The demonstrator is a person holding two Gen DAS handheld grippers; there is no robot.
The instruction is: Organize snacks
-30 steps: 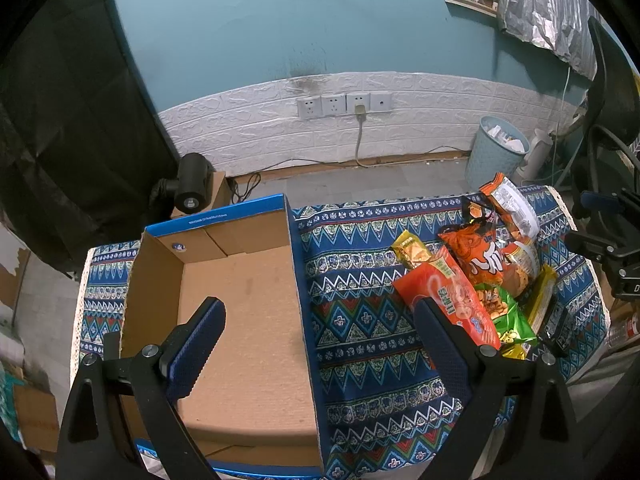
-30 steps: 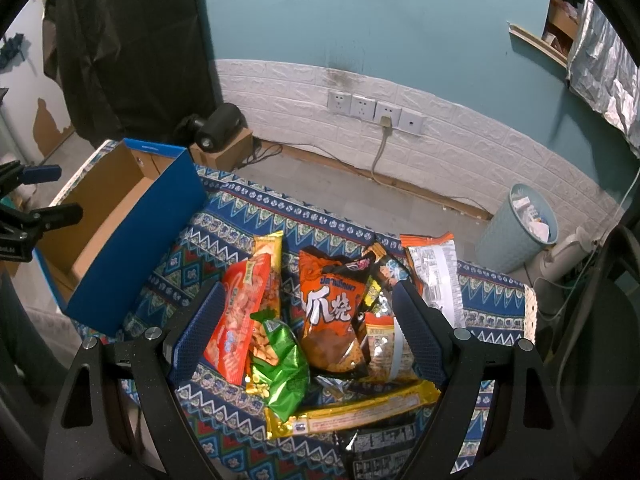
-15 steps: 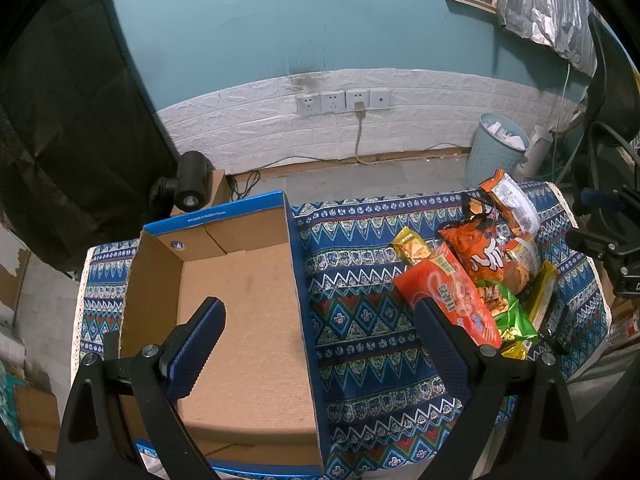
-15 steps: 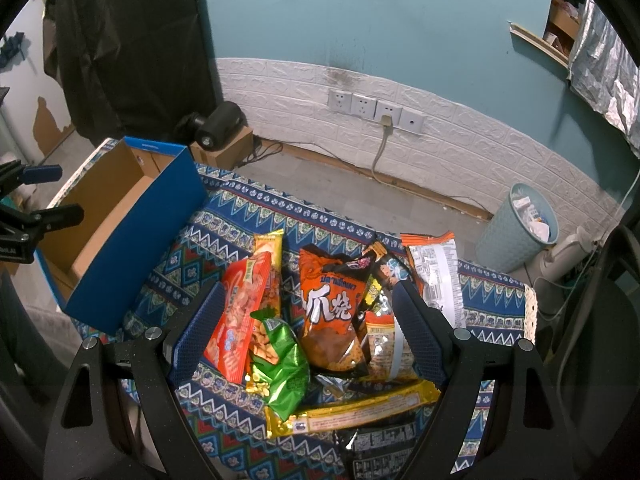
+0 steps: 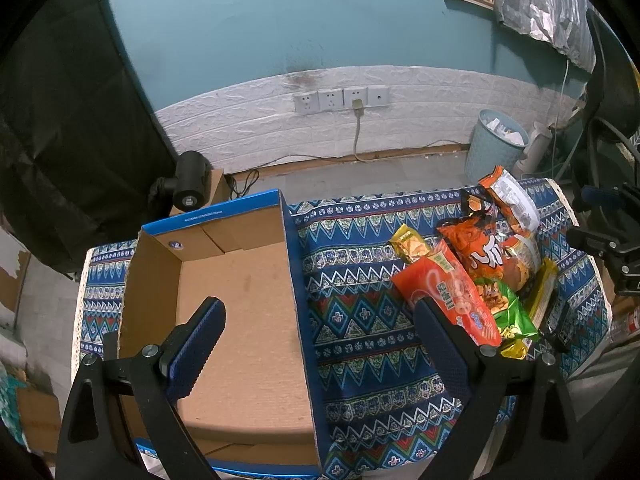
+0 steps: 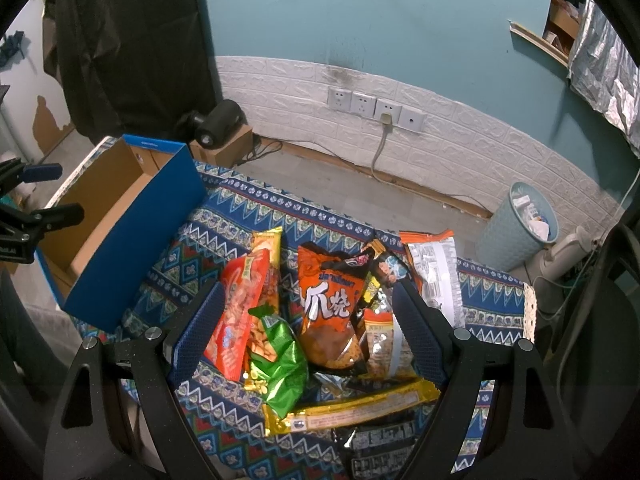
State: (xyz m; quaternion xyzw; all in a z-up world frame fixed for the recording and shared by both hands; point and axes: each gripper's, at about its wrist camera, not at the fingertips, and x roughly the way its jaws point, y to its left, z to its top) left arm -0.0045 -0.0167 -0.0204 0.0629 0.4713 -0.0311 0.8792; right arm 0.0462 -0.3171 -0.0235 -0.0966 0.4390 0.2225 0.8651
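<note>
Snacks lying heaped on the cloth, right of the left gripper, beside its right finger. Box sitting bare under the left finger. Left gripper hanging released, gripping nothing; barely shifting from a second ago.

Snacks lying directly between the fingers of the right gripper, box off to the far left. Hovering released, nothing grasped, nothing moving since earlier. Sorting not yet begun, probably; picking a first packet likely coming next.
</note>
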